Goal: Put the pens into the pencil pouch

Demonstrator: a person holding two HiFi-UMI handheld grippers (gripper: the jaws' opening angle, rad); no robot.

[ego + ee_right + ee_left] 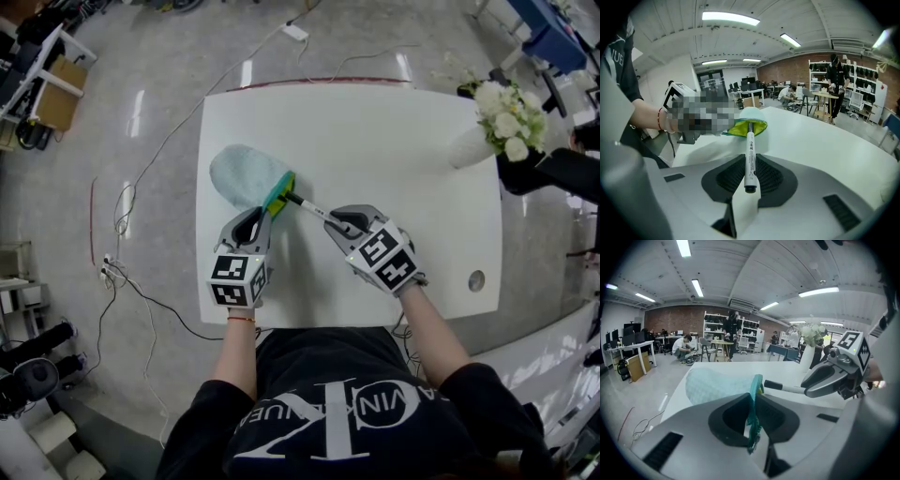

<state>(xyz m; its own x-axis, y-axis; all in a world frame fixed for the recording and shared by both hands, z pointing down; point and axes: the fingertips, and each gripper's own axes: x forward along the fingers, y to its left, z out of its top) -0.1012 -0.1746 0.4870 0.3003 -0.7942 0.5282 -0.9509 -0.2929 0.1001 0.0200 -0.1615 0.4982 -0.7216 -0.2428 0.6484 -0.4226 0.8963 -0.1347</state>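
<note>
A light blue pencil pouch (246, 175) with a green zip edge and yellow lining lies on the white table (394, 150). My left gripper (265, 214) is shut on the pouch's open edge (753, 401) and holds the mouth up. My right gripper (335, 222) is shut on a white pen with a black tip (312, 208). The pen (750, 154) points away from me, and its front end sits in the yellow mouth of the pouch (749, 126). In the left gripper view the pen (783, 387) comes in from the right toward the pouch's edge.
A white vase with white flowers (497, 117) stands at the table's far right corner. A small round hole (476, 279) sits near the right front edge. Cables (141, 291) run over the floor to the left of the table.
</note>
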